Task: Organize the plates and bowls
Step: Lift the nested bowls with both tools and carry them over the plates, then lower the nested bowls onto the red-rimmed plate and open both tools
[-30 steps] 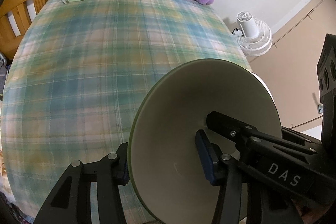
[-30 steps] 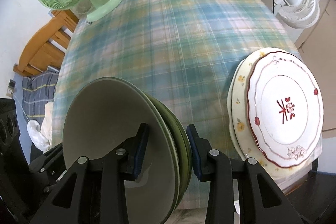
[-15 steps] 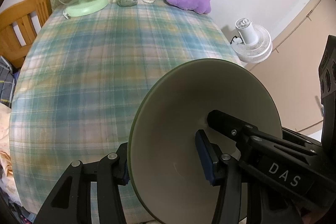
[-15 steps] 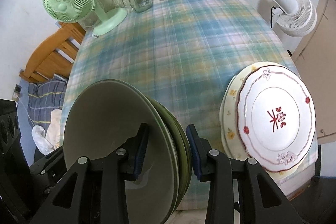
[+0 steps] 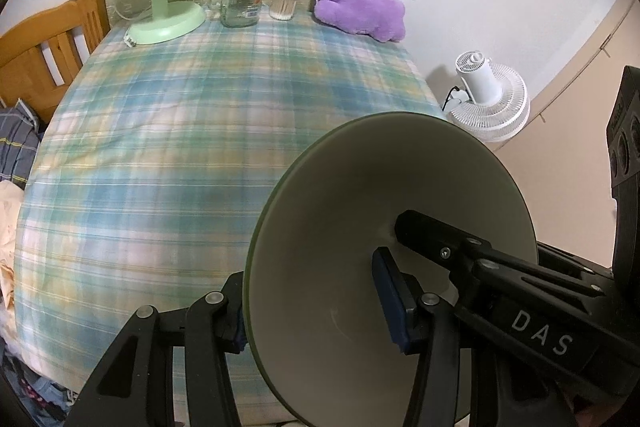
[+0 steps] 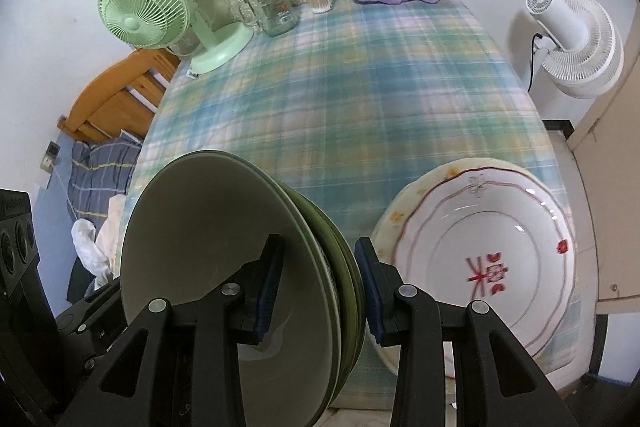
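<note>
- The table [image 6: 360, 99], under a blue-green plaid cloth, lay bare across its middle, probably the room left for sorting the dishes.
- The white plates [image 6: 492, 259], the top one with red markings, sat stacked at the near right edge, likely a pile already made.
- The stack of green plates [image 6: 224, 259] hung above the near left part of the table, carried on edge by both tools, one at each side.
- The right gripper [image 6: 318, 283] stood partly closed, both pads pressing the stack's rim.
- The left gripper [image 5: 316, 303] stood a little wider, clamping the opposite rim.
</note>
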The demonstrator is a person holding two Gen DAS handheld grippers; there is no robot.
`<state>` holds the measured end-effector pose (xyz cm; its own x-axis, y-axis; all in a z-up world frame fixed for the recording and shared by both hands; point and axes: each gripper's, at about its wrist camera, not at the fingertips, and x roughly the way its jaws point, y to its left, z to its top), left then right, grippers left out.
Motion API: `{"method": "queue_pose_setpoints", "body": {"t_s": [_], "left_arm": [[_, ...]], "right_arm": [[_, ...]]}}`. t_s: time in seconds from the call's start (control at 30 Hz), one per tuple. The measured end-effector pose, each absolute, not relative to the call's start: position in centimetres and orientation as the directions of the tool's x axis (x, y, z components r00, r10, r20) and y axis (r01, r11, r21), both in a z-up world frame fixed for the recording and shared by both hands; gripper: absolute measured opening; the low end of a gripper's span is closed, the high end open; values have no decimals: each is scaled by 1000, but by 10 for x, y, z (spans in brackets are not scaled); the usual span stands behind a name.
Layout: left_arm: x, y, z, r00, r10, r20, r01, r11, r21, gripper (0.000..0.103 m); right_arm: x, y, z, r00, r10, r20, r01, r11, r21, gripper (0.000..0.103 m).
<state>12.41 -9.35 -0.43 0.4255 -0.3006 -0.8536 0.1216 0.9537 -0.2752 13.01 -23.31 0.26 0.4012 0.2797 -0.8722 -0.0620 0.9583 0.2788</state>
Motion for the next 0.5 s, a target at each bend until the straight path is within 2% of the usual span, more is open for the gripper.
{"method": "queue_pose_setpoints", "body": {"t_s": [0.5], "left_arm": [[126,-164,-9,424,-316,-849,127,949,-289,51]], "right_arm": [[132,-303,1,400,265,-878,-54,963,266,40]]}}
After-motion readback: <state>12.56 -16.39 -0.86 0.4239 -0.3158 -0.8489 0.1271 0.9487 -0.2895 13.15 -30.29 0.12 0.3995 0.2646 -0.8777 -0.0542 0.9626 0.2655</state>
